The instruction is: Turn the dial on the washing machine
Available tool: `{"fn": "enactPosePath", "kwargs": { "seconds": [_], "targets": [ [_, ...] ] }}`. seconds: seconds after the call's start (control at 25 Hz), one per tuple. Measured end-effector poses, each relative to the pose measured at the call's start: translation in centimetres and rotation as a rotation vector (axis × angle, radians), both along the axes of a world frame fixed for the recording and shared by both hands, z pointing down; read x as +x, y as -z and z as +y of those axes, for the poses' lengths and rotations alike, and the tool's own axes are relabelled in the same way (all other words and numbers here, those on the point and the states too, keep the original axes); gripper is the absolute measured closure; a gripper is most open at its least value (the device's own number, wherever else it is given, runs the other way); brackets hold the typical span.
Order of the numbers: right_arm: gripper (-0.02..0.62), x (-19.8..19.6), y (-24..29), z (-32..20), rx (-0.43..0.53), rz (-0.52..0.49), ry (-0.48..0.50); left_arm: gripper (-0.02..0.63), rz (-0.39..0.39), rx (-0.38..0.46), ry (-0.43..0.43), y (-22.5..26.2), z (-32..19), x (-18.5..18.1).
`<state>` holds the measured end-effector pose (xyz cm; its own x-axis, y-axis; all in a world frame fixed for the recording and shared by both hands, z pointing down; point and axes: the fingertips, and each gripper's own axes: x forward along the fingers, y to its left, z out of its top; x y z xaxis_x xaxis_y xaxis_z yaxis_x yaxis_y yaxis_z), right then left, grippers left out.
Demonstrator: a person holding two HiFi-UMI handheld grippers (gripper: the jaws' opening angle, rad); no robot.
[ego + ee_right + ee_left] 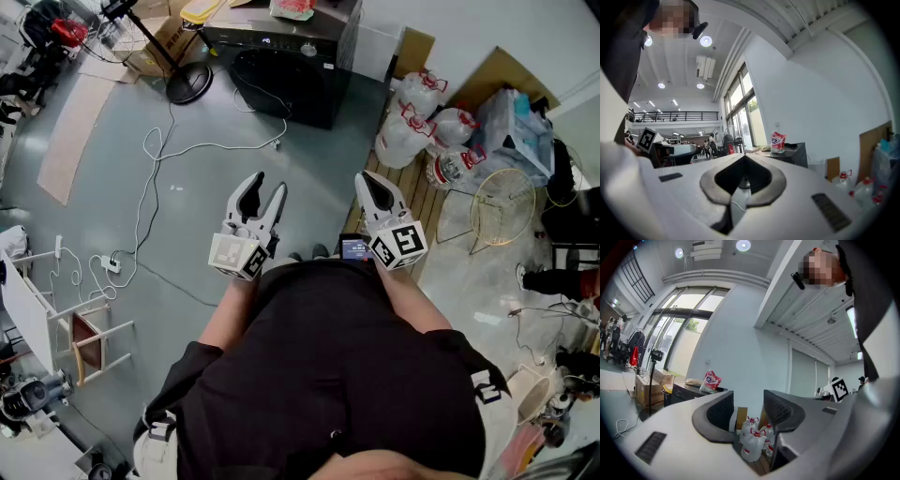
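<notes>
The dark washing machine (281, 66) stands far ahead at the top of the head view, with its dial (308, 49) a small round knob on the top panel. Both grippers are held close to the person's body, well short of the machine. My left gripper (266, 190) is open with nothing between its fingers; in the left gripper view (746, 411) only distant water jugs show through the gap. My right gripper (373, 183) is shut with its tips meeting (744, 154) and holds nothing. A detergent bag (777, 140) lies on the machine (790, 153).
Several water jugs (412, 131) stand on a wooden pallet to the right of the machine. A white cable (150, 187) trails over the grey floor on the left. A round stand base (187, 84) sits left of the machine, and a wire basket (502, 206) at right.
</notes>
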<state>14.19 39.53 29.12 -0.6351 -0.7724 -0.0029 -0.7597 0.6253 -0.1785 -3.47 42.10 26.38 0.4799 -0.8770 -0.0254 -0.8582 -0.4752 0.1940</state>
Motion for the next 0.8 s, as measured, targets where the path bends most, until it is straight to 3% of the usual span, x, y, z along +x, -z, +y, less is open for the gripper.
{"fn": "enactPosePath", "kwargs": {
  "seconds": [0.8],
  "targets": [
    [0.594,0.9,0.2,0.0,-0.018,-0.028,-0.018,0.413,-0.049,0.005,-0.041,-0.7,-1.1,1.8]
  ]
}}
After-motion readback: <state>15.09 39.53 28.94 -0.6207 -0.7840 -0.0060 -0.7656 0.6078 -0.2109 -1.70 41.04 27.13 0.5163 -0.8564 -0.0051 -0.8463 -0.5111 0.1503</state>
